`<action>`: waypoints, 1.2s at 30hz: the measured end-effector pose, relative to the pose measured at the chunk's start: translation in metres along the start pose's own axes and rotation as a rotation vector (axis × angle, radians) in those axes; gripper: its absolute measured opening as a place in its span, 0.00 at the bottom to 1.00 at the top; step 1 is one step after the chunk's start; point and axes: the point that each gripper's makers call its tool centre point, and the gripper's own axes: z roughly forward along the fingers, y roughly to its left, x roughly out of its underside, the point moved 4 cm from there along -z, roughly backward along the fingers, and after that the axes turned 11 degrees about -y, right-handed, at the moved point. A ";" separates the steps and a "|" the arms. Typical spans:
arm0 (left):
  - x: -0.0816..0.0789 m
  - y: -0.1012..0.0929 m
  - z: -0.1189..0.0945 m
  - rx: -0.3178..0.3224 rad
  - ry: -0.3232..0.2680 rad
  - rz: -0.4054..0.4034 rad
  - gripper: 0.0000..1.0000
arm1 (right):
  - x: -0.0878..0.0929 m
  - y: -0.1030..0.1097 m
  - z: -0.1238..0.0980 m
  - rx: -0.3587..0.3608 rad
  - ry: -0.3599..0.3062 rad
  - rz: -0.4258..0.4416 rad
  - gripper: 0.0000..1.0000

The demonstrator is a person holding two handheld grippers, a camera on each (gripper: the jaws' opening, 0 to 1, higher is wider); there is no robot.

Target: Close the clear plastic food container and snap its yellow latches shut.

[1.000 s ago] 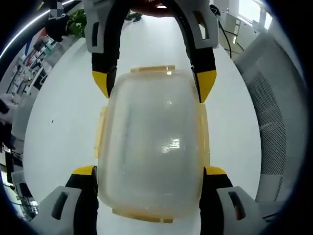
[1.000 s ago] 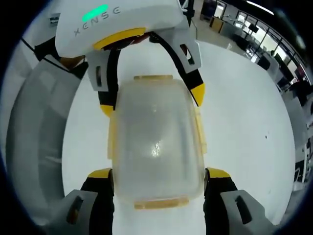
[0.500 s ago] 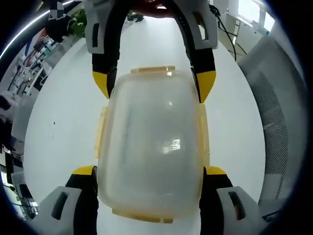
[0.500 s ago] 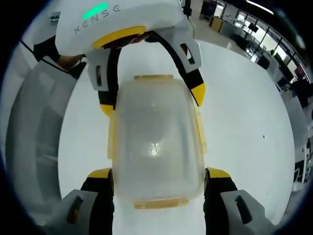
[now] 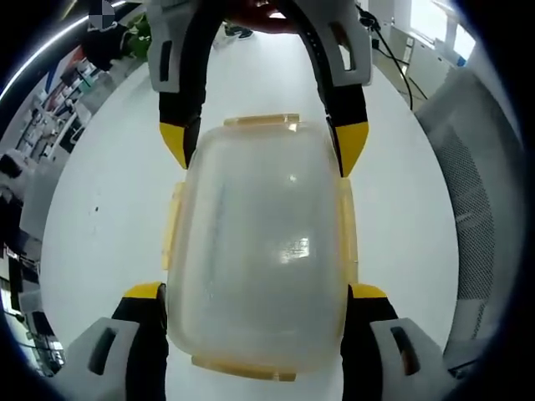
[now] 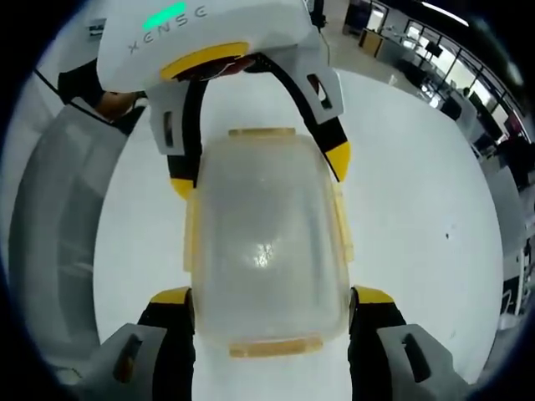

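Nothing moved: container between both grippers' fingers

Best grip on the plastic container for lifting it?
Grip the container across its two long sides, one gripper from each short end, as the left gripper and right gripper straddle it now. The long walls run parallel; avoid the yellow latches.

The one legible marking is the word "XENSE", in grey capitals on the white housing of the left gripper, seen in the right gripper view beyond the jaws, just right of a green indicator light on the same housing. No lettering can be read on the clear plastic food container held between both grippers, nor on its yellow latches.
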 end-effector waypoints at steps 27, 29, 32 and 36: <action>-0.002 0.001 -0.008 -0.046 -0.044 -0.014 0.92 | 0.004 0.001 -0.011 0.120 -0.041 0.040 0.89; -0.003 -0.002 -0.008 -0.050 -0.052 -0.022 0.92 | 0.004 0.004 -0.013 0.132 -0.055 0.054 0.89; -0.003 -0.004 -0.009 -0.059 -0.060 -0.033 0.93 | 0.004 0.005 -0.017 0.165 -0.071 0.070 0.90; -0.005 -0.008 -0.015 -0.077 -0.084 -0.061 0.93 | 0.005 0.008 -0.023 0.199 -0.096 0.098 0.90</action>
